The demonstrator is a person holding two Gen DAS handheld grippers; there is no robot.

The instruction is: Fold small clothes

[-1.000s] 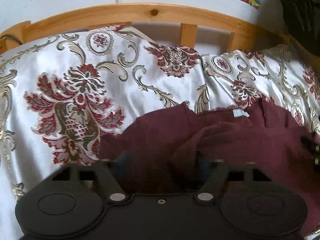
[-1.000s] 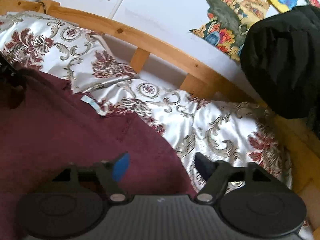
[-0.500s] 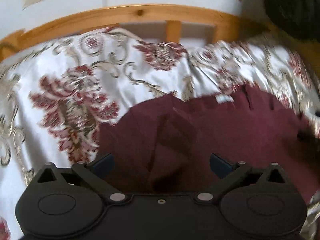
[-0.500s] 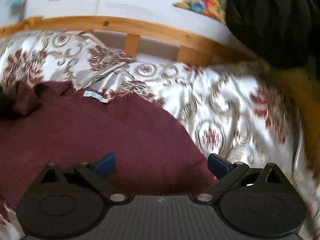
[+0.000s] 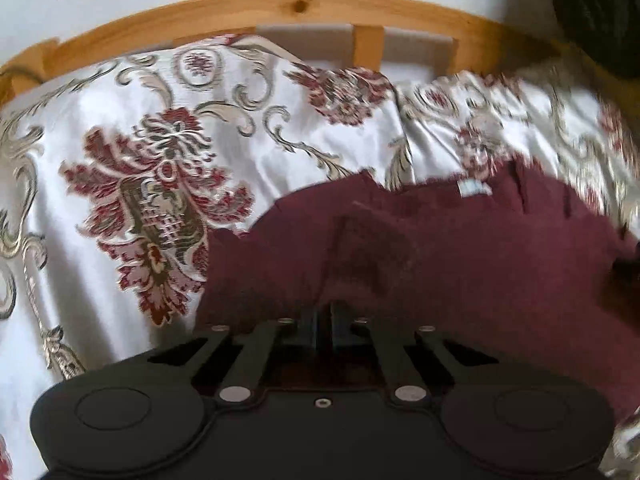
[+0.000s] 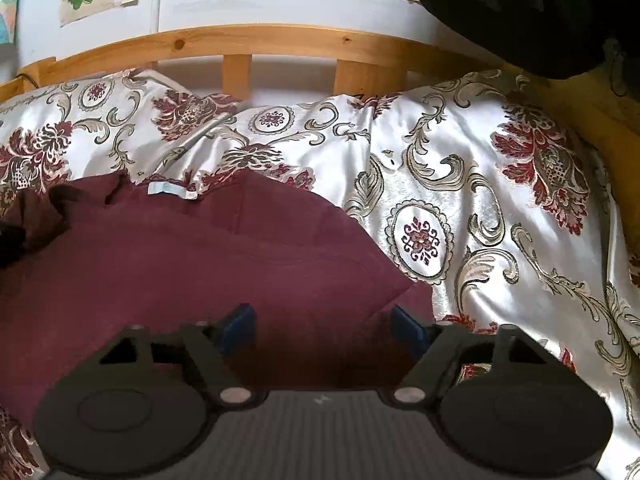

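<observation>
A maroon garment (image 5: 460, 248) with a small white label (image 5: 474, 188) lies on the patterned satin bedspread (image 5: 100, 184). My left gripper (image 5: 323, 320) is shut at the garment's near edge; whether cloth is pinched between the pads is hidden. In the right wrist view the same garment (image 6: 200, 256) spreads at lower left, with its label (image 6: 170, 190) at the far edge. My right gripper (image 6: 324, 326) is open, its blue pads on either side of the garment's near right corner.
A wooden bed rail (image 6: 280, 46) runs along the back by a white wall with pictures. A black bundle (image 6: 532, 12) sits at the upper right. The bedspread (image 6: 500, 208) extends to the right of the garment.
My left gripper has shut from wide open at the garment's near edge. My right gripper's jaws have narrowed a little but stay open, and both views have shifted slightly.
</observation>
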